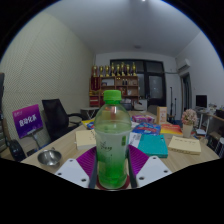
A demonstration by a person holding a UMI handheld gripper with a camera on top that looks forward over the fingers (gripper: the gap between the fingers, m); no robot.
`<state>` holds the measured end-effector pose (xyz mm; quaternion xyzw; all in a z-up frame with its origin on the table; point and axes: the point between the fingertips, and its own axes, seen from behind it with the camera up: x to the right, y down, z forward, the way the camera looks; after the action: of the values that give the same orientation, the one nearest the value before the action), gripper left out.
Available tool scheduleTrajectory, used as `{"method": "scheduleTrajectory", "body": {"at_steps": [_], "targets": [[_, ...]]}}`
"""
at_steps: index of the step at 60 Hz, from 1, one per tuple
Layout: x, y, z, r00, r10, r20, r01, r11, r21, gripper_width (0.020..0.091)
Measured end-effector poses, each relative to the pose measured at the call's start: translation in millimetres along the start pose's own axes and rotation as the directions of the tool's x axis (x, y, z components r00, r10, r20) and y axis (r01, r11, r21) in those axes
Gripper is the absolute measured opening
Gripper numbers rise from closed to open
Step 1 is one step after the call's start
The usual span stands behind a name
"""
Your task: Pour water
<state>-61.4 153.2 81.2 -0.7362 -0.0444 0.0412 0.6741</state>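
Gripper [112, 172] level, aimed straight across table [60, 165]; jaws clenched on bottle [112, 140], purple pads [87, 160] pressing its lower body from both sides. Bottle upright, long axis vertical, green cap [112, 97] on top, green liquid in lower part. Left of bottle a small metal bowl [48, 157]; right of it a teal notebook [154, 146].

Cluttered light wooden counter [62, 152]
A green plastic bottle [112, 140], teal notebook [154, 146], purple sign [27, 120] and round metal dish [48, 157] are sitting on it.
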Motion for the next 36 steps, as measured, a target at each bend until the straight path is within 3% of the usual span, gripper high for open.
{"method": "scheduleTrajectory", "body": {"at_steps": [7, 11, 29, 36], "targets": [[4.3, 6.6, -10.1, 1.000, 0.021, -0.012, -0.021, 0.998, -0.061, 0.0646], [6.2, 8.2, -26.6, 0.998, 0.056, -0.010, -0.057, 0.995, -0.083, 0.0847], [11.5, -21.8, -166.8, 0.999, -0.005, -0.045, 0.001, 0.996, -0.085, 0.0842], [0.8, -26.3, -232.9, 1.000, 0.004, -0.011, -0.005, 0.995, -0.104, 0.0843]]}}
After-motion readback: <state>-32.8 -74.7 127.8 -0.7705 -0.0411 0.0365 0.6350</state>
